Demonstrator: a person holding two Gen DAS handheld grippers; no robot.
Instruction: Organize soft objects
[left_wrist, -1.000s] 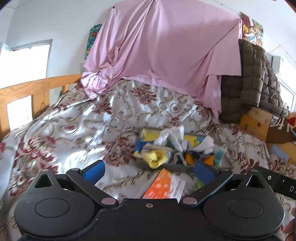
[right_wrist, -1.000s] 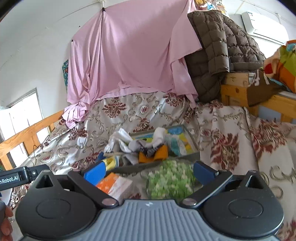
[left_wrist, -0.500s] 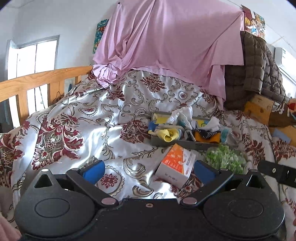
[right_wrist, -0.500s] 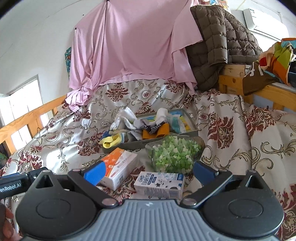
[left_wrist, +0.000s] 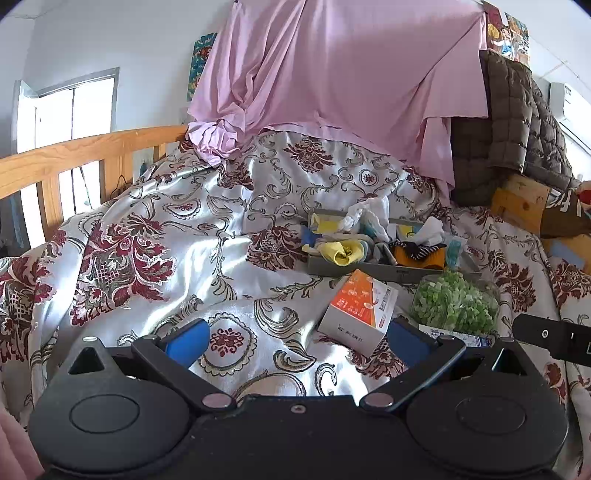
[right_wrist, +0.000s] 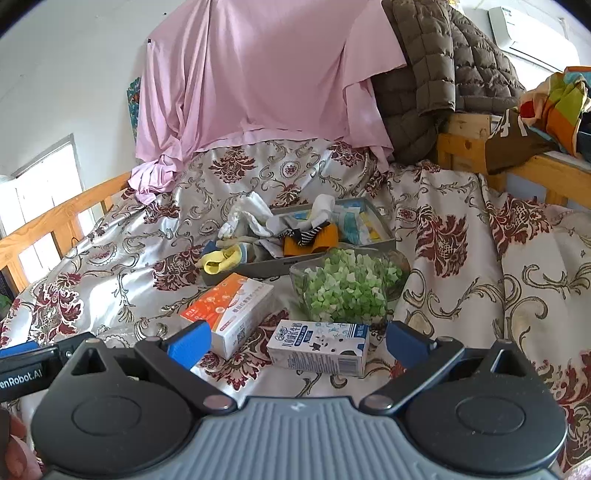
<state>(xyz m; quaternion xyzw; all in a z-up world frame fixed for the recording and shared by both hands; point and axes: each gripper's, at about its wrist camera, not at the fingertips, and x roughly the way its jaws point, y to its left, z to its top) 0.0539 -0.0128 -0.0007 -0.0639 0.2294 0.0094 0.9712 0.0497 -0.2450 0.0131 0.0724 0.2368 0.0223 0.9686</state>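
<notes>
A grey tray (left_wrist: 373, 271) (right_wrist: 384, 230) sits on the floral bedspread, filled with soft pieces: a yellow sock (left_wrist: 341, 251) (right_wrist: 221, 258) at its left end, white cloths (left_wrist: 364, 212) (right_wrist: 247, 212), and an orange and striped sock (left_wrist: 417, 253) (right_wrist: 310, 238). My left gripper (left_wrist: 295, 338) is open and empty, low over the bedspread, well short of the tray. My right gripper (right_wrist: 295, 339) is open and empty, just behind a milk carton (right_wrist: 319, 347).
An orange and white box (left_wrist: 356, 310) (right_wrist: 229, 308) lies in front of the tray. A clear bag of green bits (left_wrist: 454, 302) (right_wrist: 347, 284) sits beside it. A wooden rail (left_wrist: 74, 155) runs on the left. A pink sheet (left_wrist: 332, 74) and a brown quilted jacket (right_wrist: 436, 74) hang behind.
Both grippers have pulled back from the tray and risen. The box, the green bag and the milk carton have come into full view. Both stay open.
</notes>
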